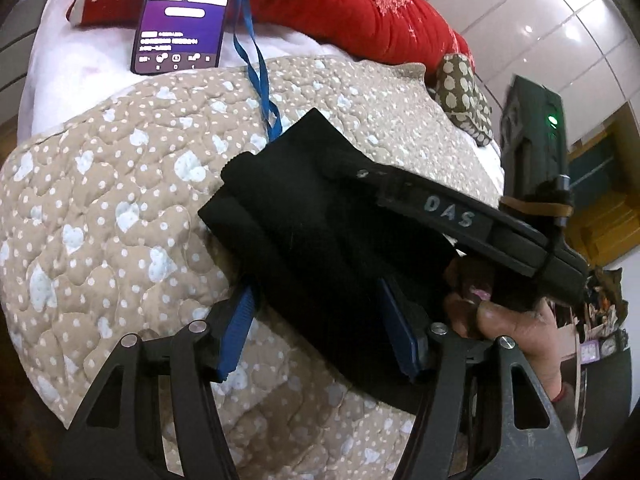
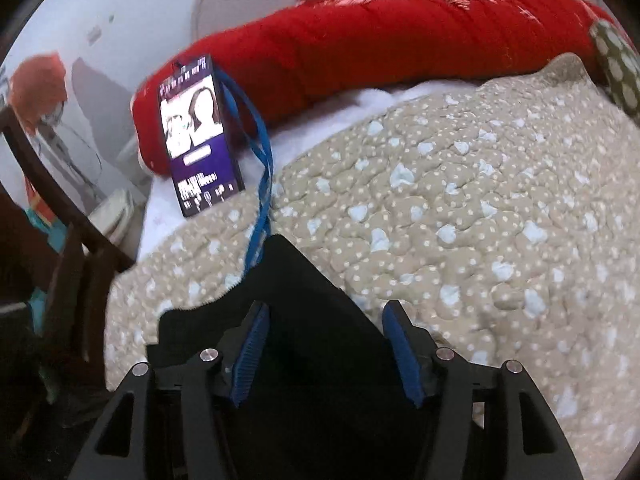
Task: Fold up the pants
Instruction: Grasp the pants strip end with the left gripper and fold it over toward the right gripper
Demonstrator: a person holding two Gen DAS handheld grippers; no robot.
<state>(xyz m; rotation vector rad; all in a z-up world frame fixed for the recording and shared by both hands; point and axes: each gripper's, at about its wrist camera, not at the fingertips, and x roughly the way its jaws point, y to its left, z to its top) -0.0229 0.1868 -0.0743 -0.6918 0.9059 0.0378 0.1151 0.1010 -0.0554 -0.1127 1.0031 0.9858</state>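
Pants [image 1: 320, 248], black, folded on quilt [image 1: 100, 220]; left tool [image 1: 320, 320] and right tool [image 2: 324, 344] both spread wide, gripping nothing.

Ahead of the left gripper [image 1: 316, 320] the way is blocked at once: the folded black pants [image 1: 320, 240] lie between its spread fingers, and the right gripper [image 1: 472, 220], held by a hand [image 1: 516, 320], crosses its front right. To its left the beige quilt [image 1: 100, 200] lies open and bare. Farther ahead a blue lanyard [image 1: 260, 80] trails across the quilt from the pants to a phone [image 1: 184, 20], and behind that a red cushion [image 1: 360, 8] closes off the far side.

Ahead and right of the right gripper [image 2: 324, 344], past the pants' edge, the quilt runs free. To its left a dark wooden frame [image 2: 60, 208] borders the quilt's edge.
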